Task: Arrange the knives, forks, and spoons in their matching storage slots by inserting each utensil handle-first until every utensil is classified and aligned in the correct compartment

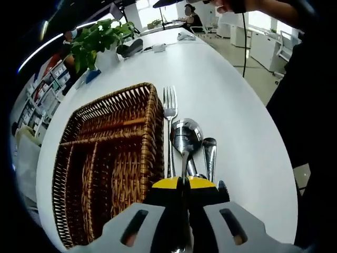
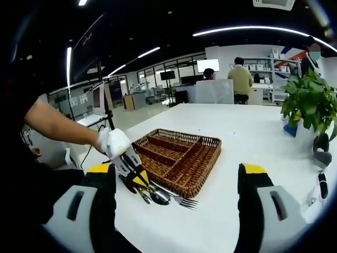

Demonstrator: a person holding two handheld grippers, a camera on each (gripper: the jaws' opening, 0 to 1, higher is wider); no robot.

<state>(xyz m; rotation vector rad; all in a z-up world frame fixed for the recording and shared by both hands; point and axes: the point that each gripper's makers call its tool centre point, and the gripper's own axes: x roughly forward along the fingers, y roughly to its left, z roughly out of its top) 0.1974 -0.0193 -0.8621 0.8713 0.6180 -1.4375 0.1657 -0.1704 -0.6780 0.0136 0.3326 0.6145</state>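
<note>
- The left gripper (image 1: 185, 185) has its yellow-tipped jaws clenched on the handle of a spoon (image 1: 186, 136), whose bowl points away from the camera over the white bench (image 1: 231, 89).
- In the right gripper view that same left gripper (image 2: 138, 181) is carried by a gloved hand (image 2: 111, 142), reaching down at the near corner of the basket.
- The right gripper (image 2: 179, 182) hangs above the bench with its jaws released, wide apart, nothing between them.
- Just beside the held spoon lies a fork (image 1: 169, 108), tines pointing away, close along the basket's right wall (touching it or not, I cannot tell).
- On the spoon's other side lies a second spoon (image 1: 209, 149), a smaller one, partly hidden by the jaws.
- The wicker basket (image 1: 152, 113) sits on the bench to the left of the cutlery; dividers split it into long compartments.
- At the far end of the bench stands a potted plant (image 1: 97, 37), with a few small dark and white items near it.
- People sit at desks in the background of the office.
</note>
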